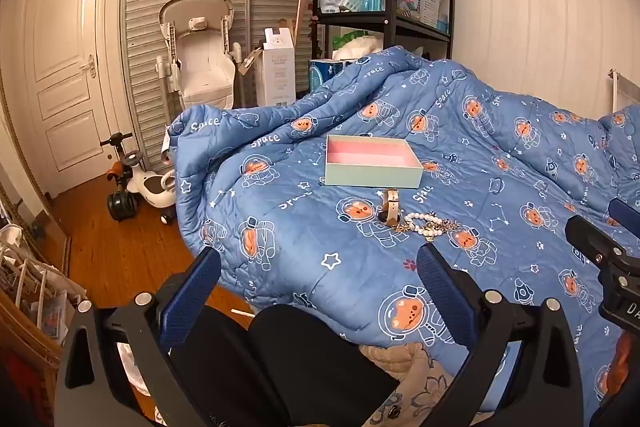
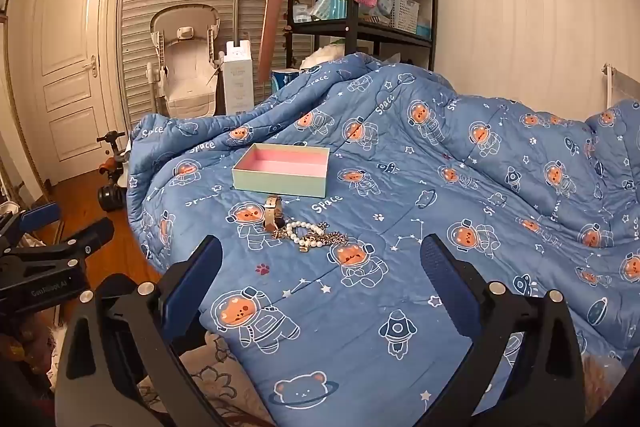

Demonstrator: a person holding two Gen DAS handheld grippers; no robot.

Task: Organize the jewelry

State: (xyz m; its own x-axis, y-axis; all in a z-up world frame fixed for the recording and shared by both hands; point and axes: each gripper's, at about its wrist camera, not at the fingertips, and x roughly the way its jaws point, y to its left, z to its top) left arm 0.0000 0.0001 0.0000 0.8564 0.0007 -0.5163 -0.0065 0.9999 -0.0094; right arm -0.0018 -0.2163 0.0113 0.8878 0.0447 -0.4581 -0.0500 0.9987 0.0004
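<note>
Left wrist view is showing pretty much a starting lineup, nothing's sorted yet as far as I can tell. Going left to right: the left gripper [image 1: 318, 261] is hovering with its blue-padded black fingers spread wide apart, nothing between them, hanging over the near edge of the blue quilted comforter with the space-bear print [image 1: 500, 155]. Further back on the comforter, the shallow mint-green cardboard box with the pink lining [image 1: 370, 165] is sitting open and looking empty. Just in front of the box, the beige-strapped wristwatch [image 1: 390, 206] is lying on the fabric. Right beside it, touching or nearly so, is the white pearl bracelet [image 1: 420, 223], tangled up with some gold-toned chain pieces [image 1: 442, 227]; can't tell how many separate chains are in there. Over at the right edge, the right gripper [image 2: 320, 259] is peeking in; its own view shows its fingers released too, wide and empty, aimed at that same little pile.

So I'm guessing everything's still left to do: watch, pearls and chains all need going into the box.
</note>
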